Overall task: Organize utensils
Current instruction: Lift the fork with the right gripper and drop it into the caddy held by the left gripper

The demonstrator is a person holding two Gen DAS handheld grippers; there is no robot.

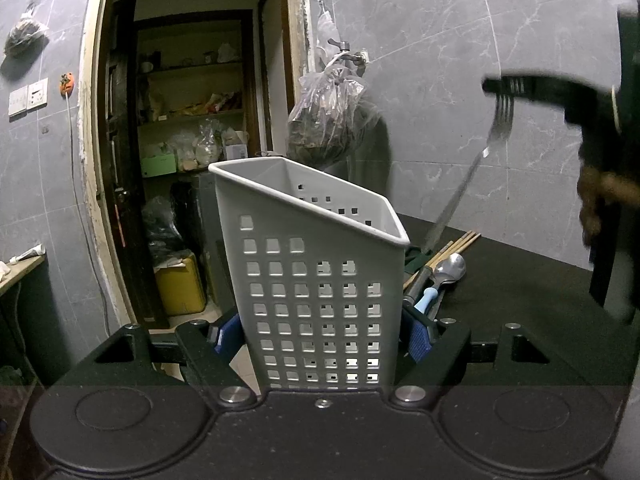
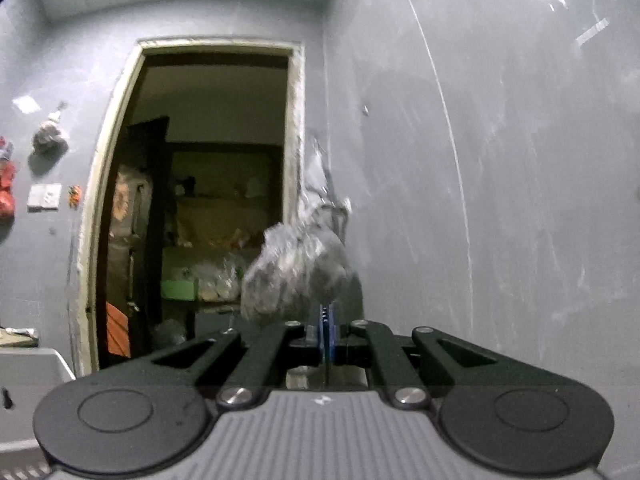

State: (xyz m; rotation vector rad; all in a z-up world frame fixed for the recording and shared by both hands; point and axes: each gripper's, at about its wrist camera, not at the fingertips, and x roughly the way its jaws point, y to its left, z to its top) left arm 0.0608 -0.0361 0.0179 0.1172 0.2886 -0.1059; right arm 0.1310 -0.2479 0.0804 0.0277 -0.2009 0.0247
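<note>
Showing no legible writing; left gripper (image 1: 320, 340) clamping caddy (image 1: 316, 280)

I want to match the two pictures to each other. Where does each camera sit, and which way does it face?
Left wrist: sits on the left claw, faces level across the black table; its blue pads clamp the grey perforated utensil holder; the right claw holds a fork at upper right.
Right wrist: sits on the right claw, tilted upward at the wall; its shut fingers show.
Shared: the doorway and the hanging plastic bag.
</note>
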